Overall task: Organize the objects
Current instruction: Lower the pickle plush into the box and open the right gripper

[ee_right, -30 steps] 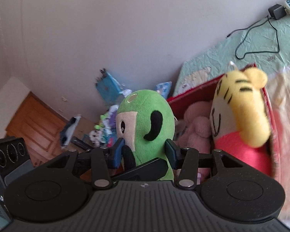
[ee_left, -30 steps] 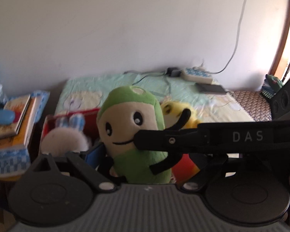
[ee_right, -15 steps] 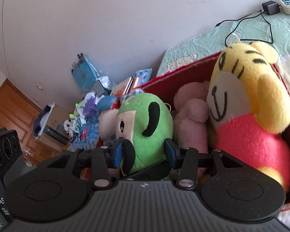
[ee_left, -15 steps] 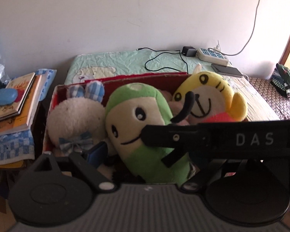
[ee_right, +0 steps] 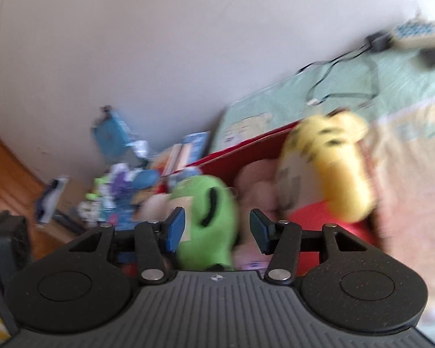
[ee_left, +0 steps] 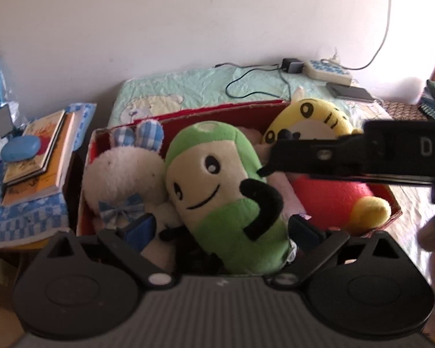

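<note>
A green and cream plush lies in a red box between a white bunny plush and a yellow and red tiger plush. My left gripper is open, its blue pads on either side of the green plush's lower body. My right gripper is open and pulled back from the green plush; the right wrist view is blurred. The right gripper's black arm crosses the left wrist view above the tiger. A pink plush lies beside the tiger.
The box stands on a bed with a pale green quilt. A power strip, cables and a phone lie at the back. A stack of books with a blue case sits on the left.
The green plush has gone down into the box and lies tilted. My right gripper has opened, let go of it and drawn back to the right. My left gripper's jaws stand wider.
</note>
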`<control>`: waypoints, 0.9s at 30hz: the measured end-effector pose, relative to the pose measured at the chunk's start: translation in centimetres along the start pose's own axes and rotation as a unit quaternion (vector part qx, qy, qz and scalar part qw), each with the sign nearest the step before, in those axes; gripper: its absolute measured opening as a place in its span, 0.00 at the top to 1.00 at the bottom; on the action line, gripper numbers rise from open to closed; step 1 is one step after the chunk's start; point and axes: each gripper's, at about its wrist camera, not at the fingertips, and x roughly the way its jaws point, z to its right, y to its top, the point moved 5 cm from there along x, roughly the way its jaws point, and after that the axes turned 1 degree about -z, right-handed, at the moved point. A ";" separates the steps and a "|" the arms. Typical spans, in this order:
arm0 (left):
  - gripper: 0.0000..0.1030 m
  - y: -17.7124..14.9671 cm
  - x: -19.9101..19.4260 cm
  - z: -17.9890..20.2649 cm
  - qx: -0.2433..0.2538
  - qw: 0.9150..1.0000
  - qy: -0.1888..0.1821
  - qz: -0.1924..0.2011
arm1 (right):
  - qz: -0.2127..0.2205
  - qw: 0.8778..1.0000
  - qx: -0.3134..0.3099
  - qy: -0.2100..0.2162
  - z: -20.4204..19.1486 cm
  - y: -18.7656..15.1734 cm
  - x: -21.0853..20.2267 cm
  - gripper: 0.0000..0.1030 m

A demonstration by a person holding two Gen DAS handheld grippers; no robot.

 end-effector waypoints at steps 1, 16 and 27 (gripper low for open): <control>0.05 0.2 0.0 0.1 -0.004 1.000 0.007 -0.007 | 0.008 1.000 -0.007 -0.016 0.1 0.1 -0.6 0.48; 0.05 1.0 -3.2 5.9 -0.042 0.994 0.100 -0.026 | 0.014 0.979 -0.064 -0.194 4.9 1.0 -7.5 0.44; 0.03 -1.0 -3.0 14.6 -0.029 0.996 0.066 -0.046 | 0.001 0.962 -0.048 -0.268 11.0 -0.7 -11.8 0.36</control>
